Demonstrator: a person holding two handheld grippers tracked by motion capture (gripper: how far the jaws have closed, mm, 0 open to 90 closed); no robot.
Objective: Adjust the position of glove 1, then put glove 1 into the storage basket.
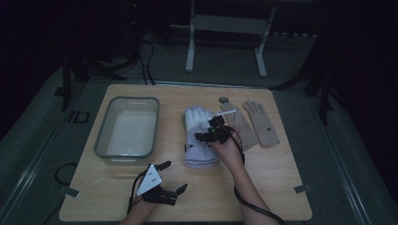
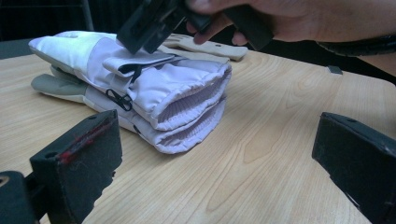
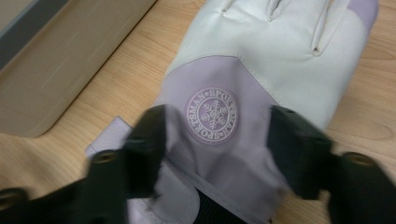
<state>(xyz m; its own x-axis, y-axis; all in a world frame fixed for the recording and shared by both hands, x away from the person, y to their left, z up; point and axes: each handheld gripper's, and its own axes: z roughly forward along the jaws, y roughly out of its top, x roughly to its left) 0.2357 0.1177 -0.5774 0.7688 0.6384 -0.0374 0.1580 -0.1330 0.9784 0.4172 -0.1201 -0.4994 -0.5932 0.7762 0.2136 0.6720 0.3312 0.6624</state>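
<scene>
Directly under your right hand-held gripper (image 1: 205, 136), jaws spread and gripping nothing, the stacked ski gloves (image 1: 199, 136) run lengthwise away from you, right of the bin (image 1: 104, 140).

Wooden table (image 1: 263, 192). Grey tub (image 1: 101, 136) at left. Stacked white-lilac gloves (image 1: 199, 140) at centre, right gripper (image 1: 210, 133) over them. Beige gloves (image 1: 256, 123) just right. Left gripper (image 1: 172, 177) near front edge, jaws apart.

Two padded lilac-and-white ski gloves (image 1: 200, 136) lie stacked mid-table (image 1: 263, 187) — a clear rectangular plastic tub (image 1: 104, 136) sits left. Two beige knit gloves (image 1: 256, 123) lie right — side by side.
</scene>
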